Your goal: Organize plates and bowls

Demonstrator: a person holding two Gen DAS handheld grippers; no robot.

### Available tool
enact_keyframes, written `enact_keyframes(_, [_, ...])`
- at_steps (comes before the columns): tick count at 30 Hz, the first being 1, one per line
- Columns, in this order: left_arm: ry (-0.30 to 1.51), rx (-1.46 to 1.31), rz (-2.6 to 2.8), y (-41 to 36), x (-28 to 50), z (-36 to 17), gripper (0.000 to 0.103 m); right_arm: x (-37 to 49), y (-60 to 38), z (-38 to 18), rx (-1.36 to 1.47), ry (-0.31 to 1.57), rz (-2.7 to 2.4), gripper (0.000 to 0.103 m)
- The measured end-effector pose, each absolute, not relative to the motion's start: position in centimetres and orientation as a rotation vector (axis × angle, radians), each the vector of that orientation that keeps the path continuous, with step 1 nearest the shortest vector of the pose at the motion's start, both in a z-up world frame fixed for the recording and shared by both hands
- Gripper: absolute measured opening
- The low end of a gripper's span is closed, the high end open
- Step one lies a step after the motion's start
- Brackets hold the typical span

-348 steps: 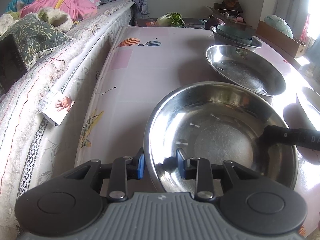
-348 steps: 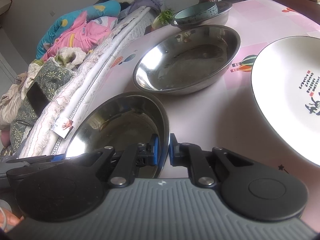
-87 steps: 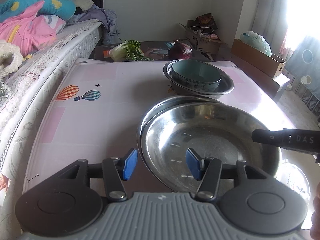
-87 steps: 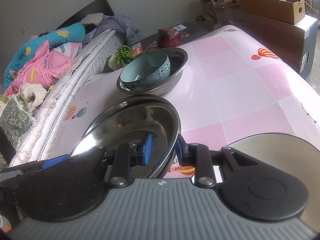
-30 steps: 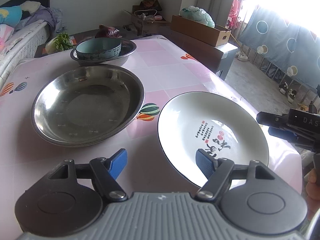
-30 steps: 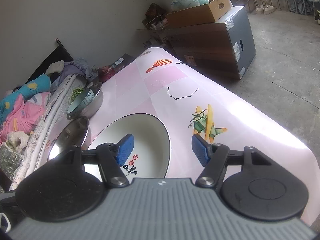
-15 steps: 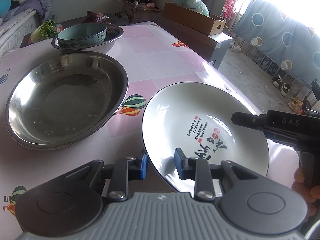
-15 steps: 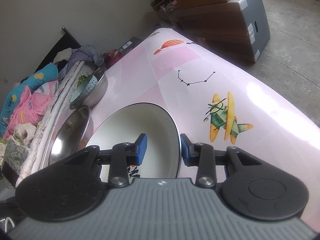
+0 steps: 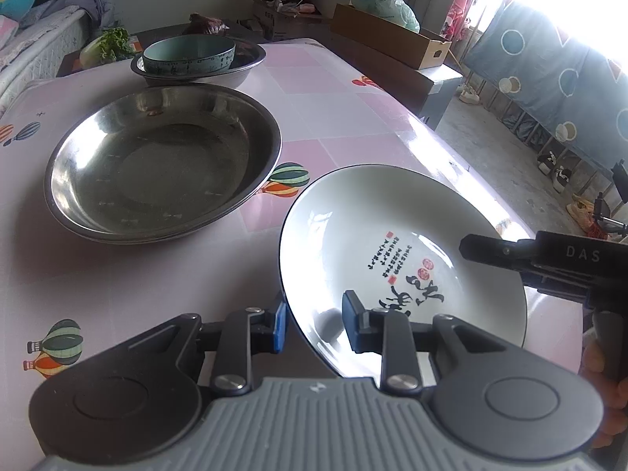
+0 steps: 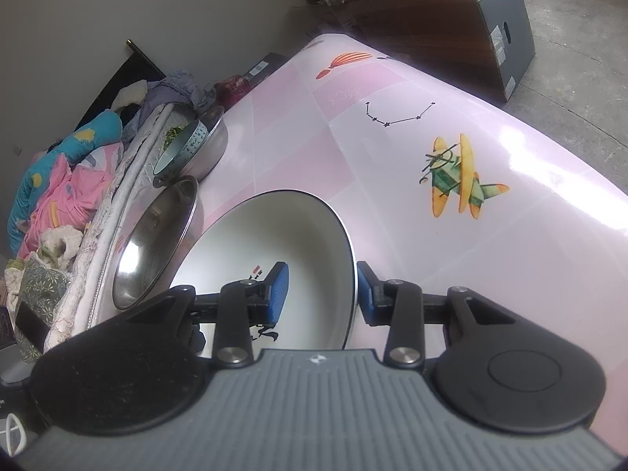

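A white plate (image 9: 400, 251) with black calligraphy and a dark rim is lifted and tilted above the pink table (image 9: 337, 117). My left gripper (image 9: 314, 322) is shut on its near rim, one pad on each face. My right gripper (image 10: 320, 290) is shut on the opposite rim of the plate (image 10: 282, 243); it also shows in the left wrist view (image 9: 502, 253). The stacked steel basins (image 9: 161, 165) sit to the left. A teal bowl (image 9: 188, 55) rests inside a steel bowl (image 9: 235, 70) behind them.
A bed with bedding (image 10: 62, 184) runs along the table's far side. Vegetables (image 9: 114, 41) lie past the table end. Cardboard boxes (image 9: 392, 35) and a wooden cabinet (image 10: 451, 19) stand on the open floor side.
Both grippers closed on opposite rims of the white plate. The plate has come up off the table and tilts.
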State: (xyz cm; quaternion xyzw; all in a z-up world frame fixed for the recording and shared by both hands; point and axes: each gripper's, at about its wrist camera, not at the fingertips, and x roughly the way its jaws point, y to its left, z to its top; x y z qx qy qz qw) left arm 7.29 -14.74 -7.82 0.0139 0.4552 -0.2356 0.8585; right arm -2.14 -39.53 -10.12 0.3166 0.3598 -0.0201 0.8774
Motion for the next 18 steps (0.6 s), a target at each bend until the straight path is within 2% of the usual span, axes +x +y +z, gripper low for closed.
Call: enact_keyframes(18, [0.959,-0.049,-0.371,-6.9,3.1,-7.4,0.032,-2.8,-32.2,-9.5,0.583,0.819,0.099,0.039])
